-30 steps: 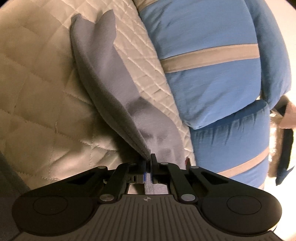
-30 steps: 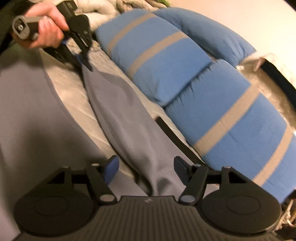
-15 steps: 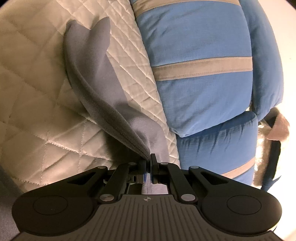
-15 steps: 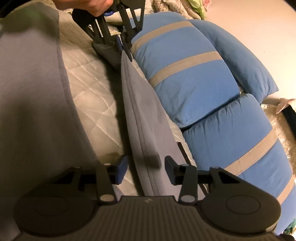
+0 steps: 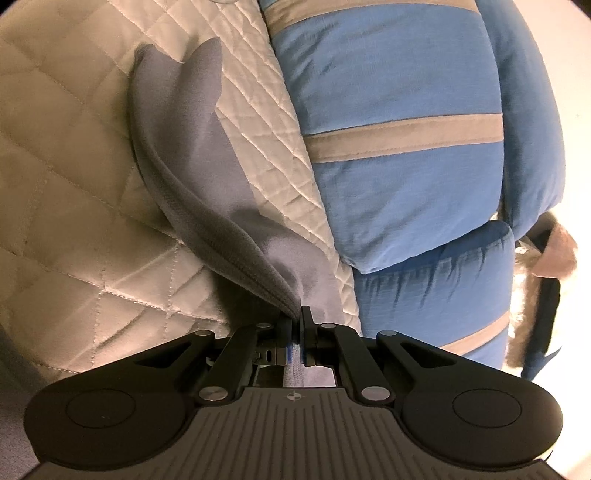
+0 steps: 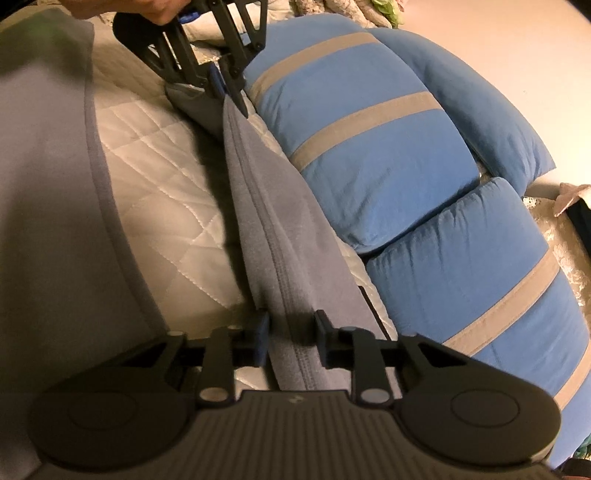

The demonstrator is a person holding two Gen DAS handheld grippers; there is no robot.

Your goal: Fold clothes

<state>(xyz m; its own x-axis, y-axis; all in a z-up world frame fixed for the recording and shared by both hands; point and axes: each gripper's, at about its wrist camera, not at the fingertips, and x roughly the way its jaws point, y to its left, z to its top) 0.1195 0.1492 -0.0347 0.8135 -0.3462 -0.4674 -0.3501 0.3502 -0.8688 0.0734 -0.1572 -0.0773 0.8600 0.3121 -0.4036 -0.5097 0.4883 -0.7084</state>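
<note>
A grey garment [image 5: 192, 147] is stretched as a long, narrow folded strip across the quilted bed cover [image 5: 55, 166]. My left gripper [image 5: 295, 317] is shut on one end of it. The right wrist view shows that gripper [image 6: 231, 99] at the top, held by a hand [image 6: 147, 7], with the strip [image 6: 273, 214] running down from it. My right gripper [image 6: 291, 332] straddles the near end of the strip. Its jaws are closing with the cloth between them, and the pads do not visibly squeeze it.
Two blue pillows with beige stripes [image 6: 369, 158] lie along the right side of the strip, also in the left wrist view [image 5: 399, 74]. A larger grey cloth [image 6: 44, 184] covers the bed at the left. Quilted cover [image 6: 159, 192] shows between them.
My right gripper moved in over the strip's near end and its jaws narrowed around it. The strip went from slack to a taut line. The left gripper kept its hold.
</note>
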